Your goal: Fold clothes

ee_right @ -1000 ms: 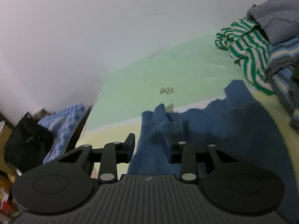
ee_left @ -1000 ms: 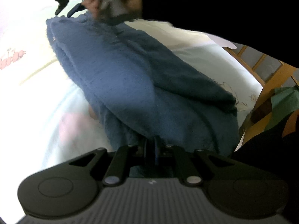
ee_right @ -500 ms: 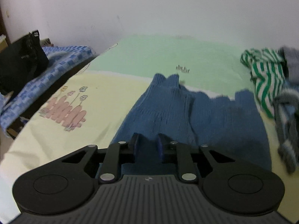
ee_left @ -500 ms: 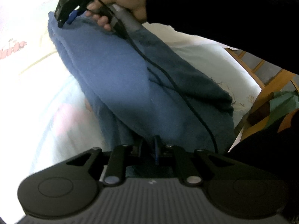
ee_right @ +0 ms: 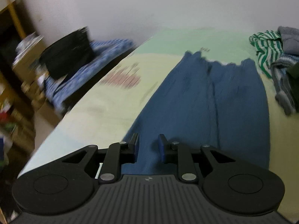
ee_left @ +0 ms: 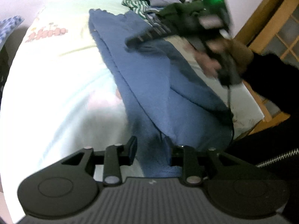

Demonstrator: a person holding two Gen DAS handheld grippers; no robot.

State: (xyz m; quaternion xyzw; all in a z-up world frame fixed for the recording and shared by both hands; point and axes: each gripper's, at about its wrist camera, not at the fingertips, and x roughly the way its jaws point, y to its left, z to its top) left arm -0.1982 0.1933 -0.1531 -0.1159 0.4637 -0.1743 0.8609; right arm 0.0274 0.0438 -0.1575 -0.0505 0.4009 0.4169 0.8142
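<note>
A blue knit garment [ee_left: 149, 74] lies folded lengthwise on the pale bed sheet [ee_left: 56, 93]. Its near end runs between the fingers of my left gripper [ee_left: 150, 149]. Those jaws are opening and the pads stand off the cloth. In the right wrist view the same garment [ee_right: 214, 102] stretches away toward the wall. My right gripper [ee_right: 149, 147] hovers over its near left part, jaws opening, with nothing pinched. A person's hand [ee_left: 209, 63] carries that gripper, blurred, above the garment's right side.
A heap of clothes, green-and-white striped [ee_right: 265, 52] and grey, sits at the bed's far right. A black bag [ee_right: 69, 54] rests on blue checked cloth beyond the left bed edge. A wooden frame [ee_left: 271, 18] borders the right side.
My left jaws were shut on the garment's near end and now stand apart. The right gripper left the garment's far end and swung back toward its near part, rolling as it went.
</note>
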